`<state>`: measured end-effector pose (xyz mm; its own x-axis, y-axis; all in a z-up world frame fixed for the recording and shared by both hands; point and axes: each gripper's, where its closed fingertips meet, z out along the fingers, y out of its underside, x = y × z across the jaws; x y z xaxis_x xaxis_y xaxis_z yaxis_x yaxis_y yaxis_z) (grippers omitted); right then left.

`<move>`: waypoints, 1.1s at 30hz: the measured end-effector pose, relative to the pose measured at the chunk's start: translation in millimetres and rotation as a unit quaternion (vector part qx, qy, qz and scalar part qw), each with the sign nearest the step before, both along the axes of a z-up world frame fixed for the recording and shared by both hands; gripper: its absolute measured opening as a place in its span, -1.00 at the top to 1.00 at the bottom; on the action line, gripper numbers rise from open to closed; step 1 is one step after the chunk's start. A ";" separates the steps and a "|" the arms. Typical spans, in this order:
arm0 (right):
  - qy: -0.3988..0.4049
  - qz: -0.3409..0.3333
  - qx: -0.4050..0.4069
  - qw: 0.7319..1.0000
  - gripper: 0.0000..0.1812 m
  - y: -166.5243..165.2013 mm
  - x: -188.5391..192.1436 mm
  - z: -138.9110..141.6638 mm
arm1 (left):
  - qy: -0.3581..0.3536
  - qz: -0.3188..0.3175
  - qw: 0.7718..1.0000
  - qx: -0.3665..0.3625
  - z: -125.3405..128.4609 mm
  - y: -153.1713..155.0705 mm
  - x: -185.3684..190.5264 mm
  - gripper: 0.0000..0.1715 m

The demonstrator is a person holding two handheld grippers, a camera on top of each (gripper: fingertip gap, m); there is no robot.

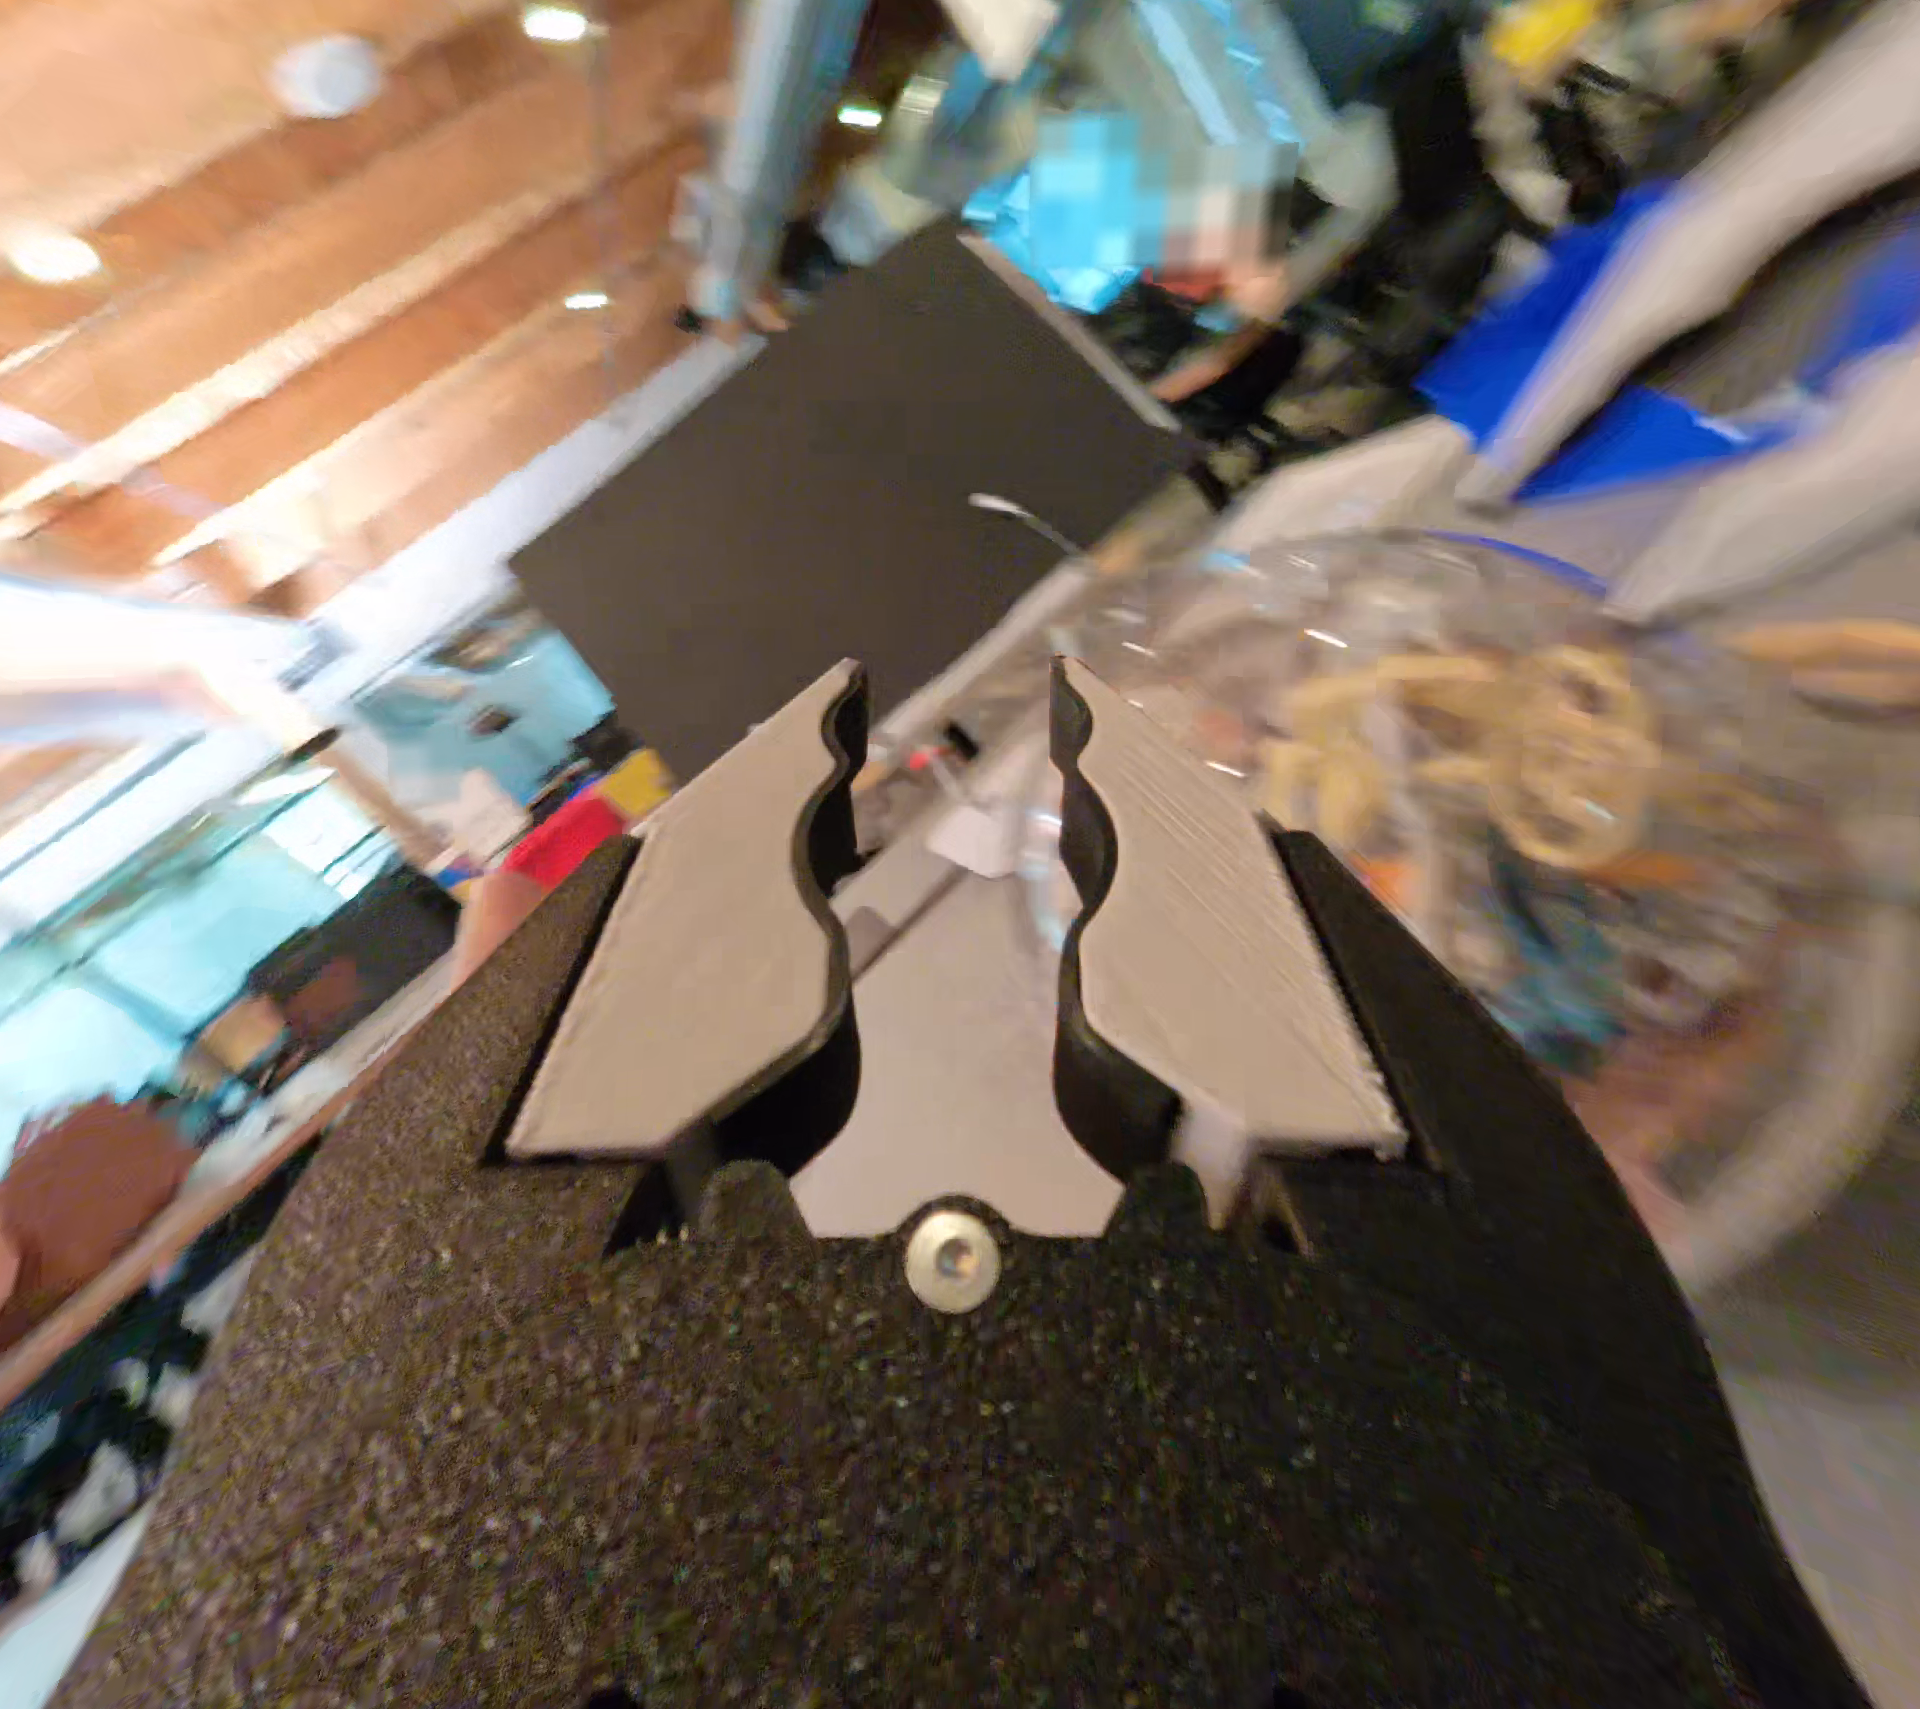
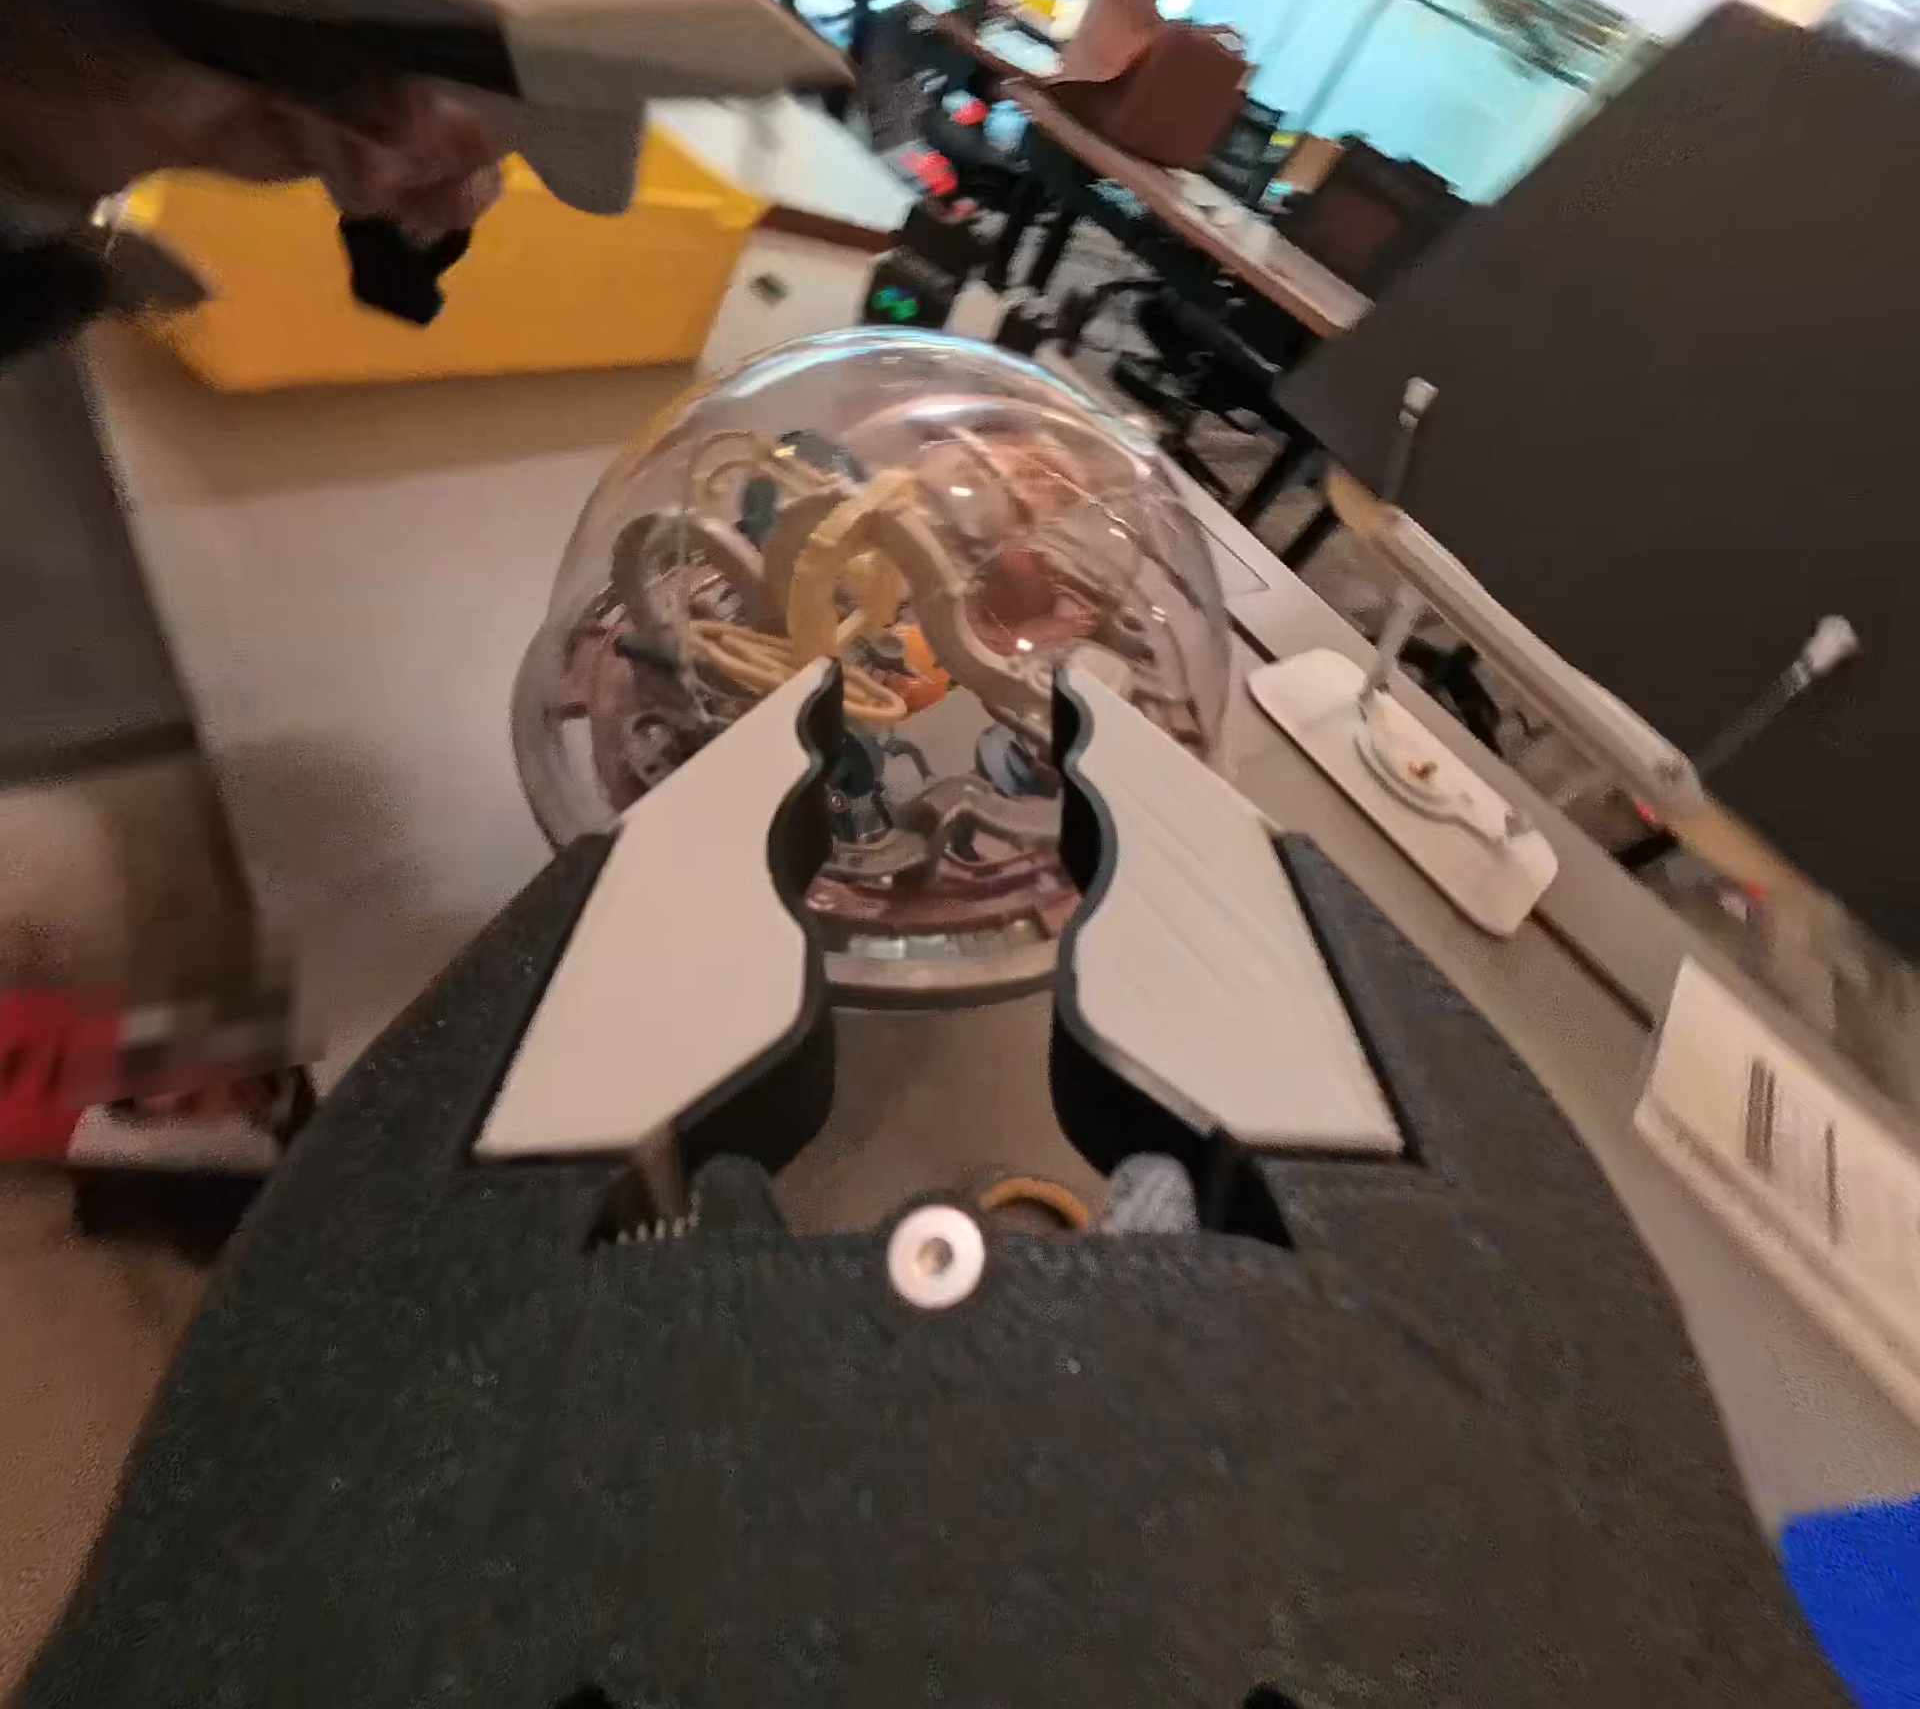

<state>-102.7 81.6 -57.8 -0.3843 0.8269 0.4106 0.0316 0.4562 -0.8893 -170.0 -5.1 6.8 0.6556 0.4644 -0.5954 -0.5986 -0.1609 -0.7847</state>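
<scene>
One clear maze ball (image 2: 873,620), two claws (image 2: 943,709).

— What is seen at the right gripper (image 2: 943,685)?
— A clear sphere (image 2: 873,620) filled with tan, grey and brown looping tracks is seen resting on the pale table (image 2: 343,599), just ahead of the parted fingers, untouched.
— And at the left gripper (image 1: 958,685)?
— Its fingers are held apart and empty; the sphere (image 1: 1455,786) is seen blurred, close to the right.

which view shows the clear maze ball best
The right wrist view: the clear maze ball sits centred and whole on the table, its tracks visible. In the left wrist view it is only a blurred shape at the right edge.
</scene>
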 end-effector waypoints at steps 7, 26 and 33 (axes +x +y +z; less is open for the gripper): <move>0.000 -0.107 -0.228 0.968 0.84 51.6 -7.5 -13.4 | -0.183 -0.024 0.982 0.043 -2.0 29.1 -75.3 0.64; -0.077 0.011 -0.505 0.859 0.71 105.0 17.4 -28.4 | -0.354 -0.209 0.910 -0.049 -33.1 31.8 7.5 0.53; -0.138 0.071 -0.560 0.814 0.39 87.0 26.5 -25.5 | -0.308 -0.250 0.908 -0.135 -51.8 52.1 59.0 0.37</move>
<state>-76.2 168.7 -83.3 -0.4592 0.5624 -0.6877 0.3179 -0.6189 -0.7183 -111.0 47.0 -45.0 0.9916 -0.0904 -0.0929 -0.1113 -0.2256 -0.9679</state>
